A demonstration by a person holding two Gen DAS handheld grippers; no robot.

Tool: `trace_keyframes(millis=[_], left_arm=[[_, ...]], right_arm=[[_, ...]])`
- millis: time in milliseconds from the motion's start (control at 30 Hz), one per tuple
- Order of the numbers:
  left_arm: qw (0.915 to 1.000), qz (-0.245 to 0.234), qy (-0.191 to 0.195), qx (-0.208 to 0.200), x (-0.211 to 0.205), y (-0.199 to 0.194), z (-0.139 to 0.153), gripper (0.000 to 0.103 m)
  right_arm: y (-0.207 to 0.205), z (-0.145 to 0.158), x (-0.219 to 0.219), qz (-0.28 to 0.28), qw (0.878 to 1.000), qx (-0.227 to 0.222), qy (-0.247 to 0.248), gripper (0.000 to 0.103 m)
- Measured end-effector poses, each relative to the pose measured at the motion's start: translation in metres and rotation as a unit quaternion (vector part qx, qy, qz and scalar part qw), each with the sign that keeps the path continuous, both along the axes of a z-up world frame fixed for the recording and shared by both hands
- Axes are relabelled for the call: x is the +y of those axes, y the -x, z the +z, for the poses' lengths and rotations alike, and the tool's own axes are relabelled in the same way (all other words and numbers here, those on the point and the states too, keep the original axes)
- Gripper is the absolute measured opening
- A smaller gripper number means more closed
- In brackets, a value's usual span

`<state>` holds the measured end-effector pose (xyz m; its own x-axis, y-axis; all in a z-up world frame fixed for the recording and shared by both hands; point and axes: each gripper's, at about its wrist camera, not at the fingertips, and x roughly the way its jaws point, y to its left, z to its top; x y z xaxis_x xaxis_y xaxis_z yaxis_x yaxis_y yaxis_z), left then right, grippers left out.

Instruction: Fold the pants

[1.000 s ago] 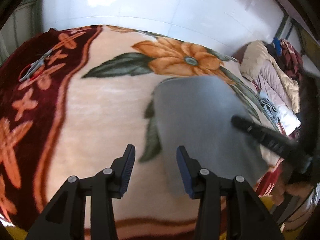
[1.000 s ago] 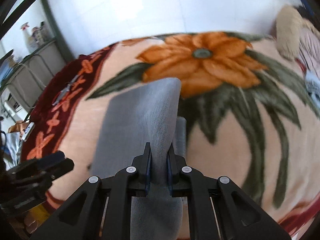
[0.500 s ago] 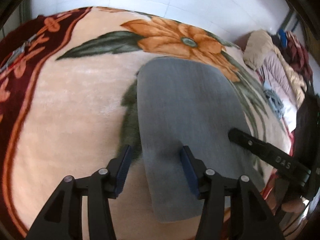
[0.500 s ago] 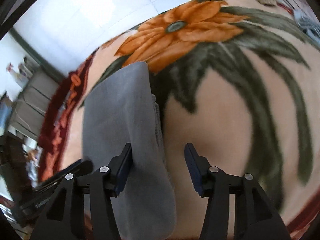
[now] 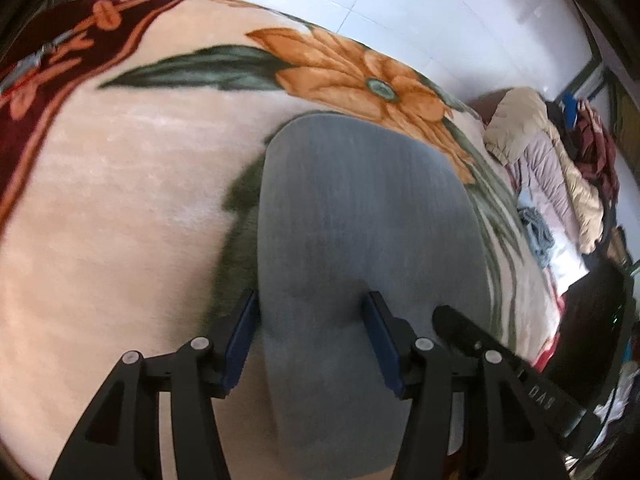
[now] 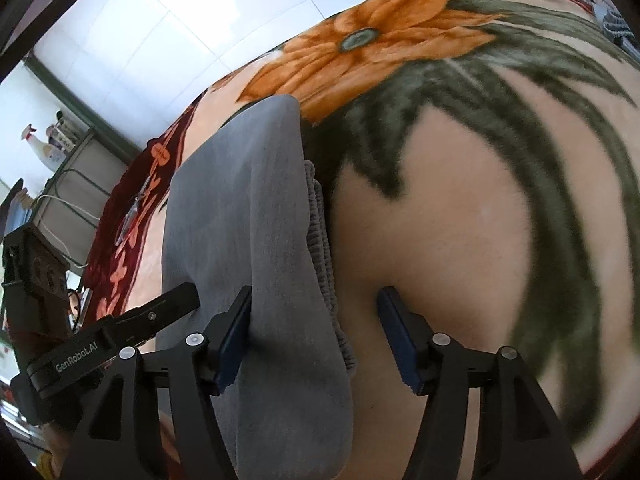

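Grey pants (image 5: 360, 220) lie folded flat on a floral blanket (image 5: 120, 200). My left gripper (image 5: 311, 308) hovers low over their near left part. Its jaws are opening, and the cloth lies flat beneath them, unpinched. Its left fingertip (image 5: 248, 308) stands at the cloth's left edge. A finger of the right gripper (image 5: 452, 320) pokes in from the right. In the right wrist view the pants (image 6: 240, 220) show a ribbed waistband (image 6: 320, 240) along their right edge. My right gripper (image 6: 315, 300) straddles that edge, with its jaws opening and its pads off the cloth. The left gripper (image 6: 176, 300) shows at the left.
A heap of jackets and clothes (image 5: 552, 184) sits at the blanket's far right. White tiled wall (image 5: 400, 8) runs behind the bed. A metal shelf with bottles (image 6: 72, 168) stands at the left, past the blanket's dark red border (image 6: 136, 200).
The right gripper let go of the grey fold it pinched and spread its jaws. Both grippers sank closer to the pants, and the left jaws widened.
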<state>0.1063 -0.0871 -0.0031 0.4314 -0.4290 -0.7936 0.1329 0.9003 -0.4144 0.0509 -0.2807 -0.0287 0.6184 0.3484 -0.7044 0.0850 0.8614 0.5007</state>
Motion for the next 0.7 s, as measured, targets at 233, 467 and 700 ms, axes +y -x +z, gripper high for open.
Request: trace_keyframes(millis=[233, 467, 700], left_arm=[[0.9997, -0.018, 0.011, -0.010, -0.002, 0.001, 0.003, 0.042], [0.9986, -0.006, 0.042, -0.031, 0.009, 0.011, 0.021, 0.024], [0.9981, -0.003, 0.007, -0.061, 0.051, 0.027, 0.060, 0.024]], right_arm=[[-0.001, -0.003, -0.001, 0.028, 0.998, -0.012, -0.058, 0.033], [0.008, 0.013, 0.009, 0.042, 0.995, -0.046, -0.072, 0.024], [0.014, 0.034, 0.068, 0.087, 0.991, -0.069, -0.076, 0.024]])
